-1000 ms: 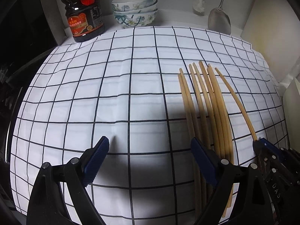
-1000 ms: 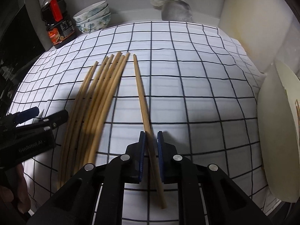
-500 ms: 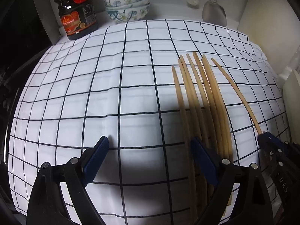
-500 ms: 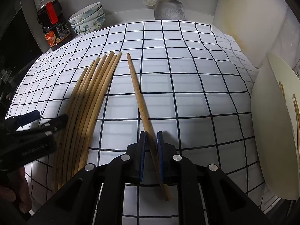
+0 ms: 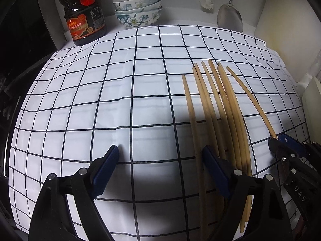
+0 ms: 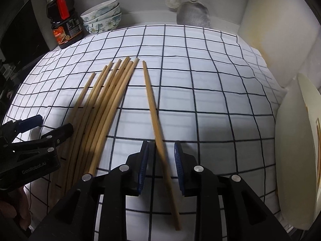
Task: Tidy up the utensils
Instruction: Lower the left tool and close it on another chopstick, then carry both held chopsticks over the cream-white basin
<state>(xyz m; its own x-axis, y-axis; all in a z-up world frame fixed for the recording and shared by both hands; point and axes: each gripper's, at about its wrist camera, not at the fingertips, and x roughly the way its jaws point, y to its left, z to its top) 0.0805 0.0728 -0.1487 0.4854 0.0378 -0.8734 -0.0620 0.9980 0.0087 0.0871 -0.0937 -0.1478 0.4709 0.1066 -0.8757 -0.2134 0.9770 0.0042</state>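
Lying apart from the rest, a single pale wooden chopstick (image 6: 155, 116) runs between the blue pads of the right gripper (image 6: 161, 152), whose jaws have just been opening; both pads stand clear of the stick, which rests loose on the white cloth with a dark grid (image 6: 210, 92). Only the right wrist view shows this gap; the left wrist view shows the same stick (image 5: 250, 100) vanishing behind the right gripper's tip (image 5: 280, 140).

A fanned bundle of wooden chopsticks (image 5: 216, 108) lies just left of the single one. The left gripper (image 5: 159, 156) hovers wide open, its jaws having just closed a little, with nothing held; its right finger covers the bundle's near ends, and the leftmost stick passes just inside that finger. From the right wrist view the bundle's full spread (image 6: 104, 104) is plainer.

At the back stand a dark sauce bottle with a red cap (image 5: 84, 14), stacked floral china bowls (image 5: 138, 8), a hanging metal spatula (image 5: 229, 18) and a white brush (image 5: 206, 0). A cream-coloured board (image 6: 297, 152) leans at the right edge, mostly hidden from the left camera.
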